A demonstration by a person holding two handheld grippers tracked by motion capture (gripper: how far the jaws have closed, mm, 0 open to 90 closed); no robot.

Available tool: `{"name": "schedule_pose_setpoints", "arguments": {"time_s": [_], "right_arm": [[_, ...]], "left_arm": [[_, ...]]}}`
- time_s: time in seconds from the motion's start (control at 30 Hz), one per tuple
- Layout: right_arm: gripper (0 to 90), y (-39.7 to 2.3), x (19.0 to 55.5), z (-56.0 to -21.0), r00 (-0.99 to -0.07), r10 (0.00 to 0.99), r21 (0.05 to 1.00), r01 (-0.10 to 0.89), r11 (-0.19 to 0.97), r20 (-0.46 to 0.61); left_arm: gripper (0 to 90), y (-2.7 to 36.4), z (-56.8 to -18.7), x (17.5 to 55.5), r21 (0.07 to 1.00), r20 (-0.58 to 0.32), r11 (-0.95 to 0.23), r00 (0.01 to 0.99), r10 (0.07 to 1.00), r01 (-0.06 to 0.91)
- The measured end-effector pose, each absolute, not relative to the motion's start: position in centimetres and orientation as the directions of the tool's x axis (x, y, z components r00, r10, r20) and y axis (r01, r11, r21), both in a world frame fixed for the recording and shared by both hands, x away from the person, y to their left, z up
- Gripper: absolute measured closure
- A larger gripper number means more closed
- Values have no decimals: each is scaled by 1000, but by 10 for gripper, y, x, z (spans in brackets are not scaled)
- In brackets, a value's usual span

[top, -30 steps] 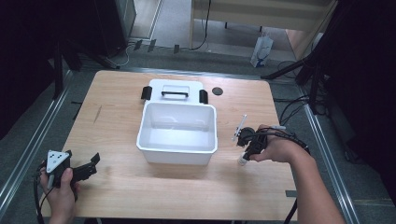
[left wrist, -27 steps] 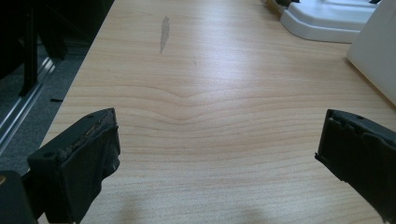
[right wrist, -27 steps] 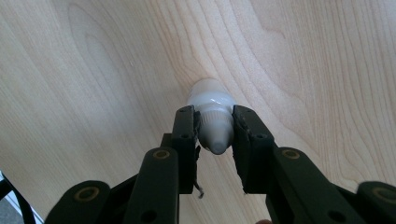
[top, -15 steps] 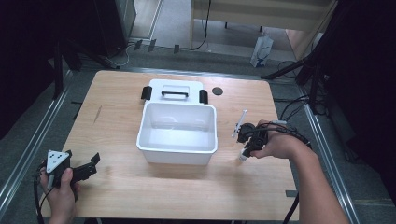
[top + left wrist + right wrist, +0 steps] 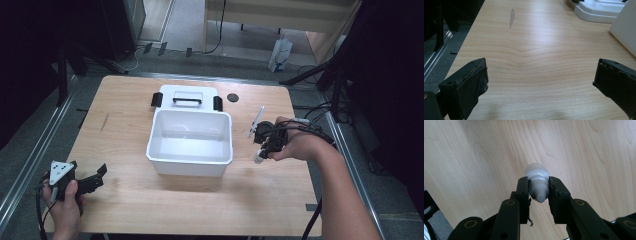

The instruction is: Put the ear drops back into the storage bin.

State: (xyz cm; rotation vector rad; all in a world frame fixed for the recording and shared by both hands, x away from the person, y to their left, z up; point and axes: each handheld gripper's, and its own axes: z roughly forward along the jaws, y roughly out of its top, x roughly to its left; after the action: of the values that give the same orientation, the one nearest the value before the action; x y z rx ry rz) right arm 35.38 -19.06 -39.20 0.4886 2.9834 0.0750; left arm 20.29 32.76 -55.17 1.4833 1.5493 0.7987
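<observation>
Wooden table (image 5: 150, 210) — right gripper (image 5: 539, 192) clamped on a small white dropper bottle (image 5: 537, 178), held between its jaws above the wood; left gripper (image 5: 541, 82) wide open, empty.

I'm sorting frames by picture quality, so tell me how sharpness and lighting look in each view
High view: soft and slightly blurred, the table lit, surroundings dark. Left gripper view: wood grain crisp, soft shadow near the bottom edge. Right gripper view: the small white bottle in the right gripper is sharp and evenly lit, no glare.
</observation>
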Motion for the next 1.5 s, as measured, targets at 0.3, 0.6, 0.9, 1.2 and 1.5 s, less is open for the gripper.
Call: {"name": "schedule_pose_setpoints", "arguments": {"time_s": [0.3,0.6,0.9,1.2,1.5], "right_arm": [[721,-184,360,-367,-944,311,69,305,950,-111],[721,-174,363,-345,-947,303,63,298,952,-102],[721,-164,366,-329,-949,302,51,299,953,-85],[721,-147,367,-312,-958,273,46,269,962,-94],[722,-126,367,-302,-963,249,35,247,968,-98]], "left_arm": [[0,328,-552,203,879,-136,103,39,990,466],[0,328,-552,203,878,-139,104,40,990,466],[0,328,-552,203,879,-137,102,40,990,466],[0,328,-552,203,879,-137,102,42,990,467],[0,328,-552,203,878,-135,98,46,990,468]]}}
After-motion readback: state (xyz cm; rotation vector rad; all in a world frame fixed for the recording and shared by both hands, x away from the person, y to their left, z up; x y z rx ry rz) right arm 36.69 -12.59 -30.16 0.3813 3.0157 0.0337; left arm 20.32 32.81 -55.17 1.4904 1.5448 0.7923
